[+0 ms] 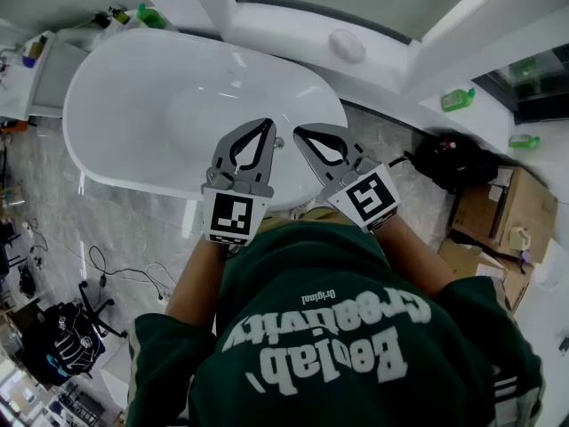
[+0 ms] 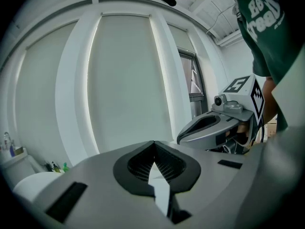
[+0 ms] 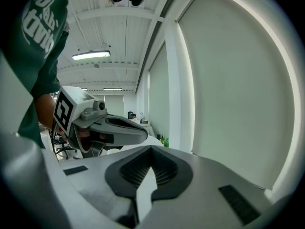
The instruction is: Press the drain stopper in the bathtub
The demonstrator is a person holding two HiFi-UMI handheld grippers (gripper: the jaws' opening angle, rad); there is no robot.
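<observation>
In the head view a white oval bathtub lies below and ahead of me. A small chrome piece, perhaps the drain stopper, shows on the tub's near wall between the two gripper tips. My left gripper and right gripper hang side by side over the tub's near rim, tips pointing into it, neither touching the chrome piece. Both have their jaws together with nothing between them. The left gripper view shows its shut jaw tips against a window wall, with the right gripper beside. The right gripper view shows the same for its tips.
Green bottles stand on the white ledge behind the tub, and an oval soap dish further back. A black bag and cardboard boxes sit on the right. A backpack and cables lie on the marble floor at left.
</observation>
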